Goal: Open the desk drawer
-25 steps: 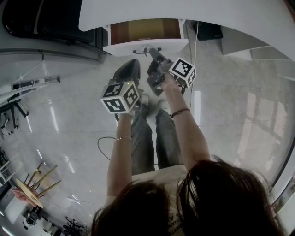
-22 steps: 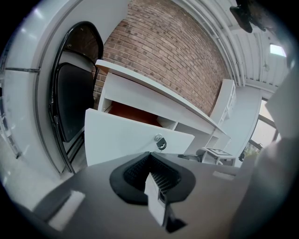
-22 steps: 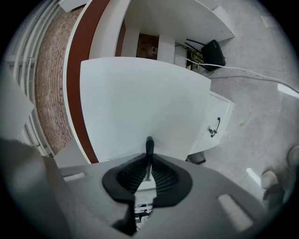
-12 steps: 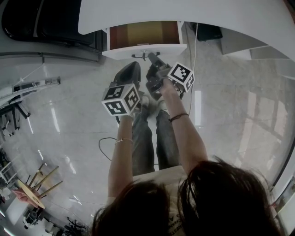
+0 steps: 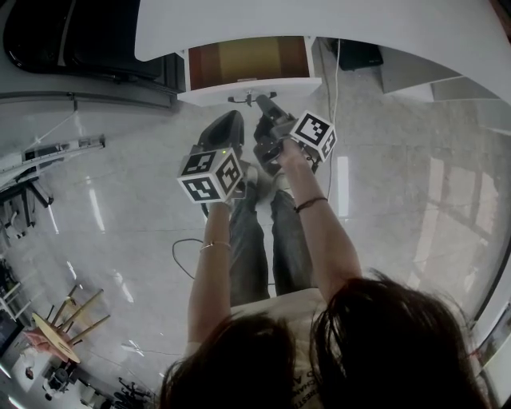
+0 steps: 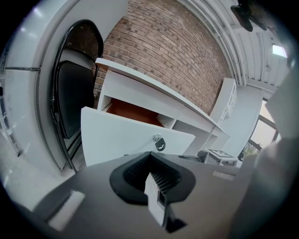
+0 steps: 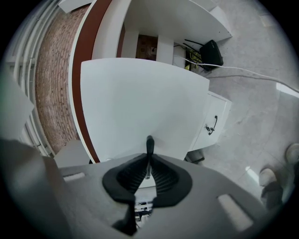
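The white desk (image 5: 335, 24) has its drawer (image 5: 207, 94) pulled out, and the brown inside (image 5: 247, 60) shows. A small black key (image 7: 150, 144) sticks out of the drawer front (image 7: 140, 102). My right gripper (image 5: 260, 101) is at that front, jaws closing, with the key pinched between its pads (image 7: 161, 175). My left gripper (image 5: 230, 120) hangs just left of it, short of the drawer, shut on nothing. From the left gripper view (image 6: 152, 175) I see the drawer front (image 6: 117, 140) and its lock with the key (image 6: 159, 142).
A black chair (image 6: 74, 98) stands left of the desk. Below the drawer is a lower cabinet door with a black handle (image 7: 212, 123). A black box (image 5: 359, 54) and cables lie under the desk. The person's legs (image 5: 259, 240) and a floor cable (image 5: 180, 252) are below.
The drawer has slid a little further out toward the person, with the right gripper coming back with it. The left gripper has kept its place.
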`<state>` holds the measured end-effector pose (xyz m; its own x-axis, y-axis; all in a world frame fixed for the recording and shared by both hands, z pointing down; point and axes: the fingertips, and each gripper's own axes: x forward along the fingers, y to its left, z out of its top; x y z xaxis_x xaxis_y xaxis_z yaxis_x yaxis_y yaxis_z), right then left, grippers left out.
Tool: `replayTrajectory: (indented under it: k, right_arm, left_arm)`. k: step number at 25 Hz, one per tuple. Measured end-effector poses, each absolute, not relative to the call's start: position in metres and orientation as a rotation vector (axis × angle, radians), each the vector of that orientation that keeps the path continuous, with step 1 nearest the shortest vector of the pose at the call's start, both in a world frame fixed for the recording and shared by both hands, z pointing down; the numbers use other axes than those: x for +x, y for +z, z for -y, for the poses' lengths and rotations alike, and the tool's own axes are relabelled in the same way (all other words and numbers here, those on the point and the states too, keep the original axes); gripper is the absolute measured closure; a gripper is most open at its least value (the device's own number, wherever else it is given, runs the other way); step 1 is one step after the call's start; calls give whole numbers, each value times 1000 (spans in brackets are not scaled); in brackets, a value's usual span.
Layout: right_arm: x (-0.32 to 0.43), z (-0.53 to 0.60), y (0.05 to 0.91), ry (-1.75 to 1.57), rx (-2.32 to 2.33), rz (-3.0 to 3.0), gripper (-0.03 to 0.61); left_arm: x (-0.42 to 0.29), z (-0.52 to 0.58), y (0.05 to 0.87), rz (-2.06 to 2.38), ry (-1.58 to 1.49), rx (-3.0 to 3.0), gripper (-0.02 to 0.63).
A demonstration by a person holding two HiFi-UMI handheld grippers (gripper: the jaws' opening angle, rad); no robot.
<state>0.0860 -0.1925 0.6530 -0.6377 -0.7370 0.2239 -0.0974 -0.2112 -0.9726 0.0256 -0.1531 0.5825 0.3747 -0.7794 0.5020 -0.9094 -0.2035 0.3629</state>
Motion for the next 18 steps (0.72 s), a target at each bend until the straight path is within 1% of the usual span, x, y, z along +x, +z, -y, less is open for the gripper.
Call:
replayTrajectory:
  k: [9,18]
  right_arm:
    - [85,192,651,-1909,-939,-1635,544]
    - [83,190,650,-1919,-960,-1670,509]
  left_arm:
    - [27,153,580,1438,271,2039,614]
    - [28,151,583,1430,278,2034,614]
